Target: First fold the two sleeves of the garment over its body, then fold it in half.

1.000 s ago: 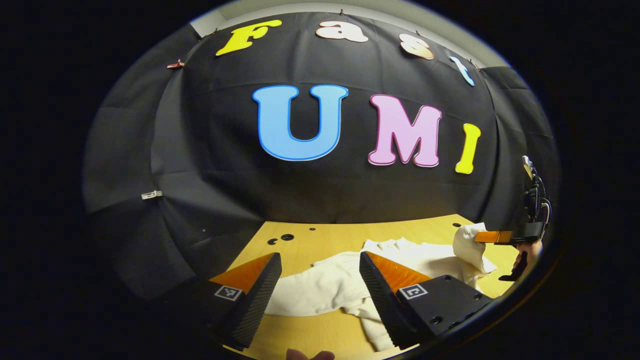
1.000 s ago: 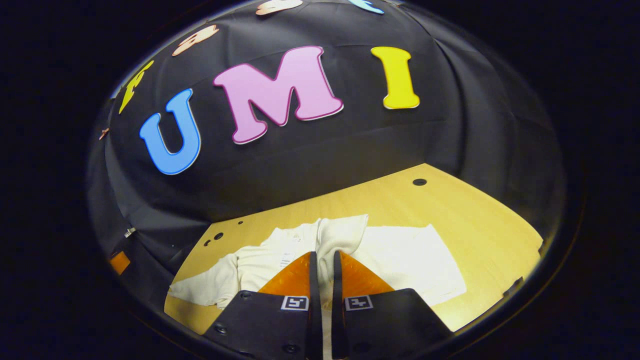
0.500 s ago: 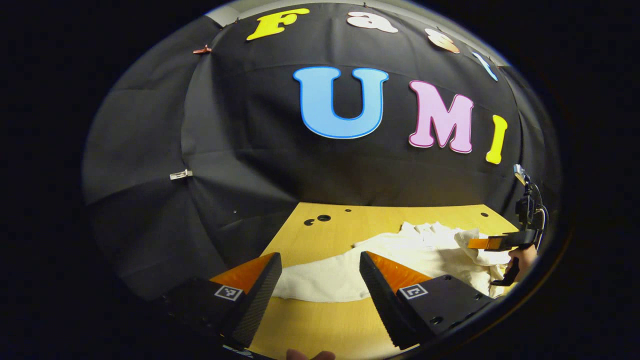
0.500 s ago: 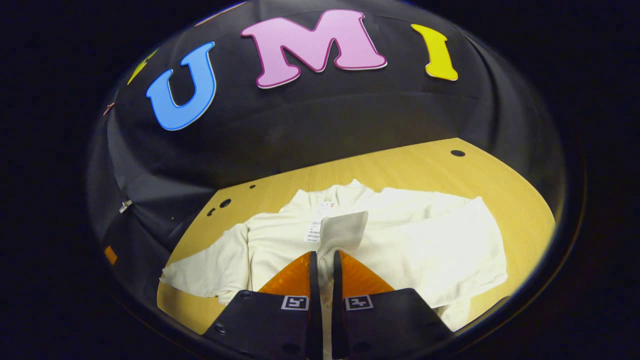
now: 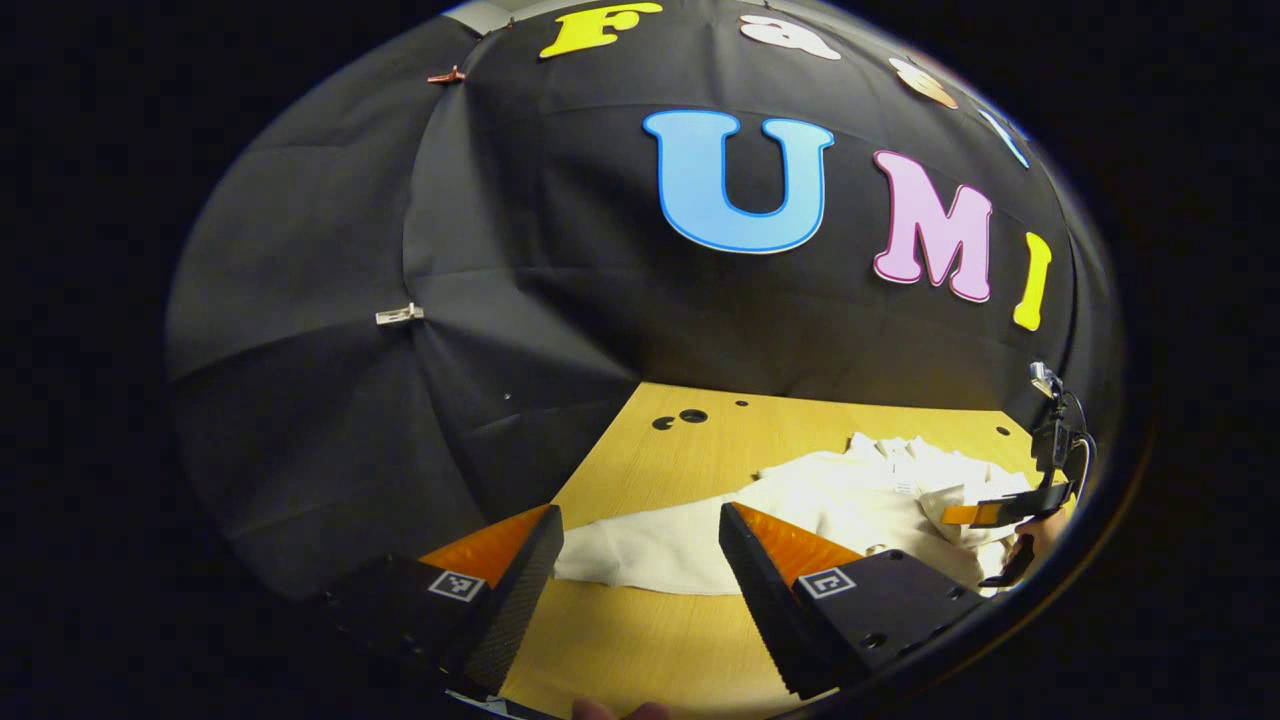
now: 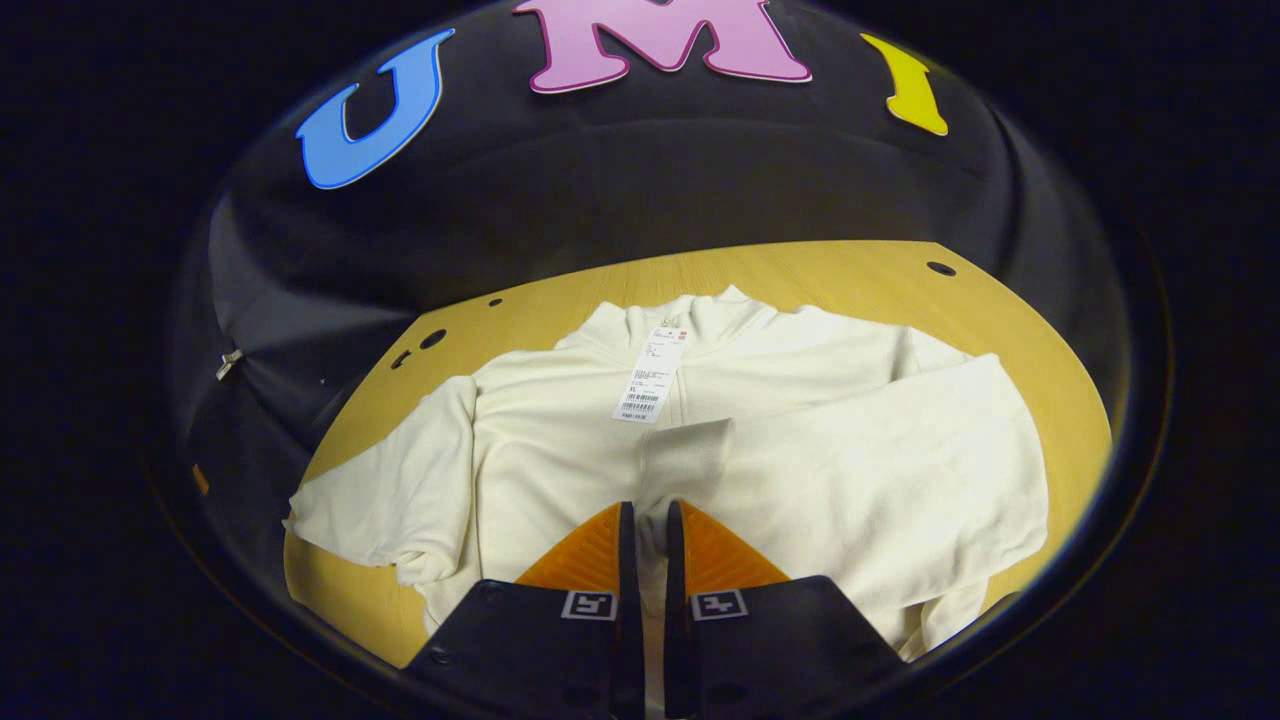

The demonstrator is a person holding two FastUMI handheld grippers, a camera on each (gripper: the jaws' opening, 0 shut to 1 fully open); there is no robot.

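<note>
Left gripper view puts our left gripper (image 5: 640,560) at the near left edge of the table (image 5: 640,650), fingers spread wide with nothing between them, and the left sleeve (image 5: 650,550) lying flat just beyond the tips. Farther right in that view, the right gripper (image 5: 965,514) sits low over the garment (image 5: 850,495).

Right gripper view shows the cream top spread across the wooden table, collar toward the booth wall, a paper tag (image 6: 645,385) on its chest. The right sleeve (image 6: 880,470) lies across the body, its cuff pinched between our nearly closed right fingers.

We judge the first sleeve fold is all but laid; next we let the cuff go flat, then take the left sleeve. The cloth looks soft, thick and limp, so it should drape and crease easily.
</note>
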